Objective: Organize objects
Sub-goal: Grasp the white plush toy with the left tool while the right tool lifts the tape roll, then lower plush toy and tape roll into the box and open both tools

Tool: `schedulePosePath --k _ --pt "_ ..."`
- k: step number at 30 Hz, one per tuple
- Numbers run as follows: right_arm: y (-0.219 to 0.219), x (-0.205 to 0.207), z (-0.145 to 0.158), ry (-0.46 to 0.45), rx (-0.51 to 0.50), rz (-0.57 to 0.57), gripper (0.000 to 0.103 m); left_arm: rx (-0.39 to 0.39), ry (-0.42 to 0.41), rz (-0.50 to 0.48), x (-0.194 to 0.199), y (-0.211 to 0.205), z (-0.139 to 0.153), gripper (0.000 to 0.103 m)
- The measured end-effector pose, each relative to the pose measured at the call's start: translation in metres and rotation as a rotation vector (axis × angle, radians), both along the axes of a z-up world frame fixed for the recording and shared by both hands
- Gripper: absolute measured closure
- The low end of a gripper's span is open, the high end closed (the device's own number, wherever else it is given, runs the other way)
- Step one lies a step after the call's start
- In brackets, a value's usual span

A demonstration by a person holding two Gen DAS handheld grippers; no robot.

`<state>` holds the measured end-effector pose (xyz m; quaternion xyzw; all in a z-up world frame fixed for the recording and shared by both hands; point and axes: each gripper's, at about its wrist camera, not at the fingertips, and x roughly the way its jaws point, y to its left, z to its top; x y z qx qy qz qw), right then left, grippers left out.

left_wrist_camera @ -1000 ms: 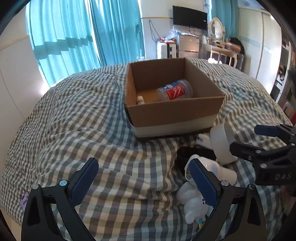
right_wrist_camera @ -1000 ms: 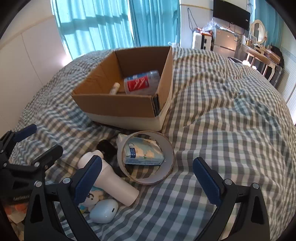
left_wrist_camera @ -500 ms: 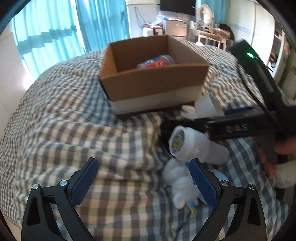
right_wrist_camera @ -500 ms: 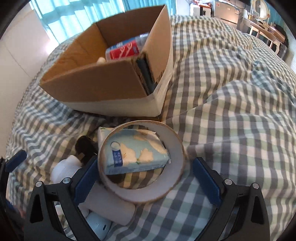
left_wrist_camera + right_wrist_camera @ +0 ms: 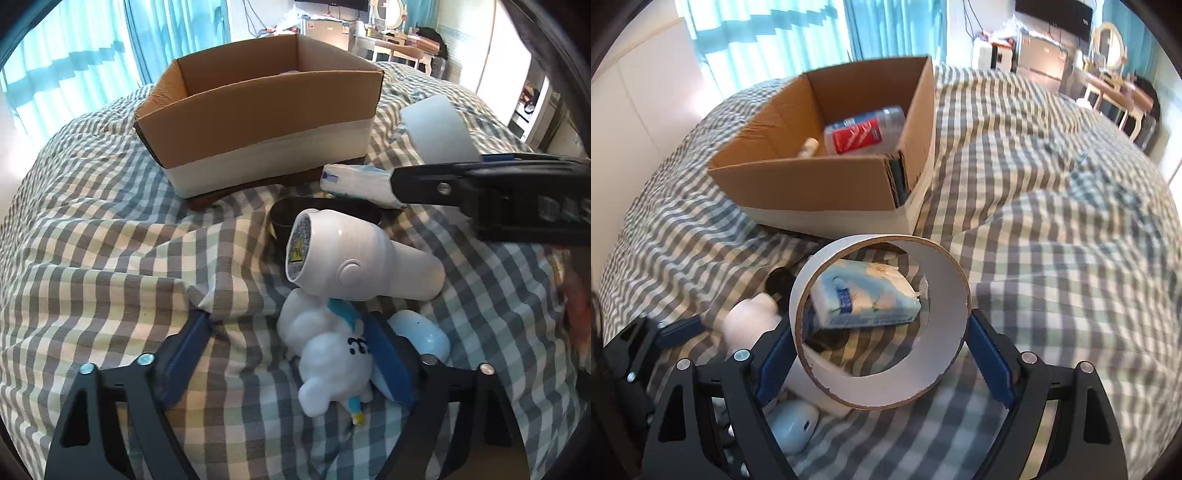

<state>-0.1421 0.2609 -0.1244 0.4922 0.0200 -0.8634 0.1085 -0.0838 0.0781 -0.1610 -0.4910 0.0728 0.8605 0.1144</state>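
A white plush toy (image 5: 332, 354) lies on the checked bedspread (image 5: 110, 288) between the fingers of my left gripper (image 5: 286, 358). Its jaws are closing: the right pad (image 5: 388, 362) touches the toy, the left pad rests on the cloth apart from it. My right gripper (image 5: 882, 354) is closing on a wide white tape roll (image 5: 879, 321), with a pad against each side and the roll tipped up on edge. A tissue pack (image 5: 864, 295) shows through the roll. The open cardboard box (image 5: 827, 192) stands behind and holds a red-labelled bottle (image 5: 864, 129).
A white hair dryer (image 5: 362, 258) lies just beyond the toy, over a black ring (image 5: 317, 214). A pale blue case (image 5: 421, 332) sits to the toy's right. One finger (image 5: 443, 184) of the right gripper crosses above them. Furniture stands beyond the bed.
My left gripper has come down over the plush toy and its jaws have narrowed. The right jaws have closed in on the tape roll, which has tipped up off the bedspread.
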Motion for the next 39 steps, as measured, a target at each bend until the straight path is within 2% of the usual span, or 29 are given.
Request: schedulePosePath --k 2,3,4,5,8,11,15,22,29,39 --pt "0.0 0.009 0.005 0.016 0.005 0.008 0.017 0.02 -0.006 -0.019 0.001 0.002 0.001 0.037" --pt "-0.002 0.013 0.008 0.024 0.006 0.01 0.017 0.024 -0.006 -0.03 0.002 0.004 0.001 0.04" --pt "-0.003 0.017 0.011 0.029 0.004 0.012 0.017 0.027 -0.009 -0.048 0.004 0.006 0.002 0.051" --pt "-0.003 0.022 0.013 0.032 0.0 0.012 0.017 0.04 -0.023 -0.074 0.005 0.01 0.0 0.055" --pt "0.0 0.031 0.018 0.037 -0.017 0.003 0.017 0.03 -0.025 -0.089 0.003 0.015 -0.007 0.055" --pt "0.005 0.04 0.022 0.055 -0.011 -0.007 0.017 0.067 -0.052 -0.076 -0.005 0.008 -0.011 0.055" --pt "0.01 0.051 0.029 0.069 -0.002 -0.028 0.017 0.096 -0.041 -0.044 -0.007 -0.006 -0.008 0.058" --pt "0.009 0.072 0.047 0.114 0.041 -0.031 0.017 0.129 0.015 -0.033 0.01 -0.024 0.018 0.064" --pt "-0.003 0.095 0.062 0.159 0.079 -0.009 0.017 0.172 0.062 -0.029 0.037 -0.027 0.045 0.065" --pt "-0.027 0.1 0.086 0.203 0.097 0.034 0.017 0.218 0.21 0.03 0.028 -0.063 0.106 0.065"
